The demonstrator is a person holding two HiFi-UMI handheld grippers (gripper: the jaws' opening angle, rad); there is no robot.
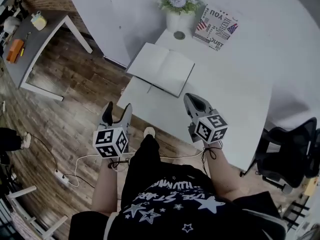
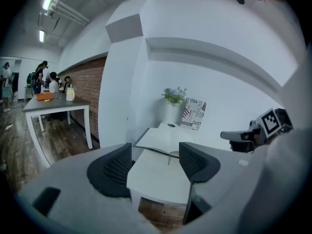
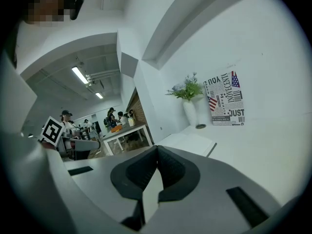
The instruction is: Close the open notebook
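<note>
Open notebook (image 1: 161,68) lying flat at the left side of the white bench (image 1: 235,109), in front of a vase of flowers (image 1: 179,14) and a printed card (image 1: 216,28). A small round item (image 1: 179,35) at the vase's foot is too small to identify. Left gripper (image 1: 118,109): fingers wide, empty. Right gripper (image 1: 194,100): fingers pressed together, empty. Both are near the bench's front edge, apart from the notebook. A dark chair (image 1: 292,154) is cut off at right. Wood-plank floor (image 1: 75,99).

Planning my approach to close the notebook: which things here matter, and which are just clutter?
Job: open notebook, left claw (open), right claw (shut).
Lying about: vase of flowers, printed poster, small round disc, grey side table, office chair.
</note>
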